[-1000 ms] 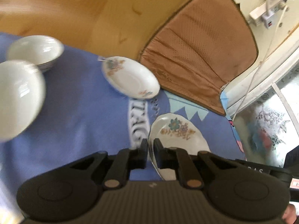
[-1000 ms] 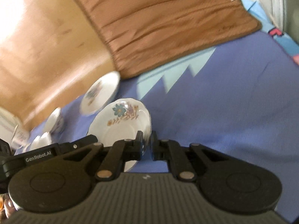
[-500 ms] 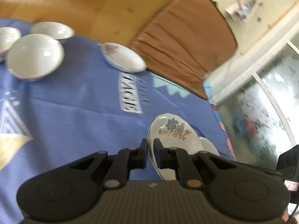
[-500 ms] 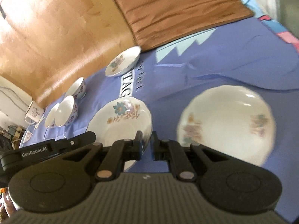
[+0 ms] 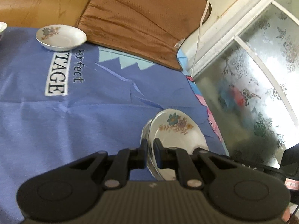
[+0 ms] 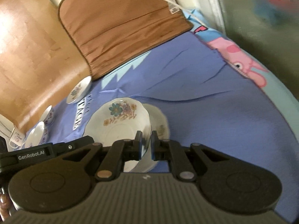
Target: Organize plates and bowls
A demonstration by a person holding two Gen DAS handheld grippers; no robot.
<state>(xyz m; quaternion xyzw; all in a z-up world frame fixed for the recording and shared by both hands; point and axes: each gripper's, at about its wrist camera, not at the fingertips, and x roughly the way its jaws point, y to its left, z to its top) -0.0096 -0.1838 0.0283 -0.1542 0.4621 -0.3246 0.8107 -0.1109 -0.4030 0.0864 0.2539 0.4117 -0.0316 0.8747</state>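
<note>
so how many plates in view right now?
3. Held plate pinched at opposite rims by left gripper and right gripper; a second plate directly under it on the blue cloth; a small plate by the brown cushion. More may be hidden.

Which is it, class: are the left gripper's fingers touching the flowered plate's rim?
Touching. In the left wrist view, both fingers of the left gripper pinch the flowered plate by its rim.

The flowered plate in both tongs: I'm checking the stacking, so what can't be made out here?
- Second plate, right wrist view: mostly hidden behind the flowered plate; whether they touch is unclear.
- Flowered plate's near rim, left wrist view: covered by the left tongs.
- Bowls, right wrist view: small, blurred, partly behind the other tool's body.
- Beyond the frosted glass: blurred.
</note>
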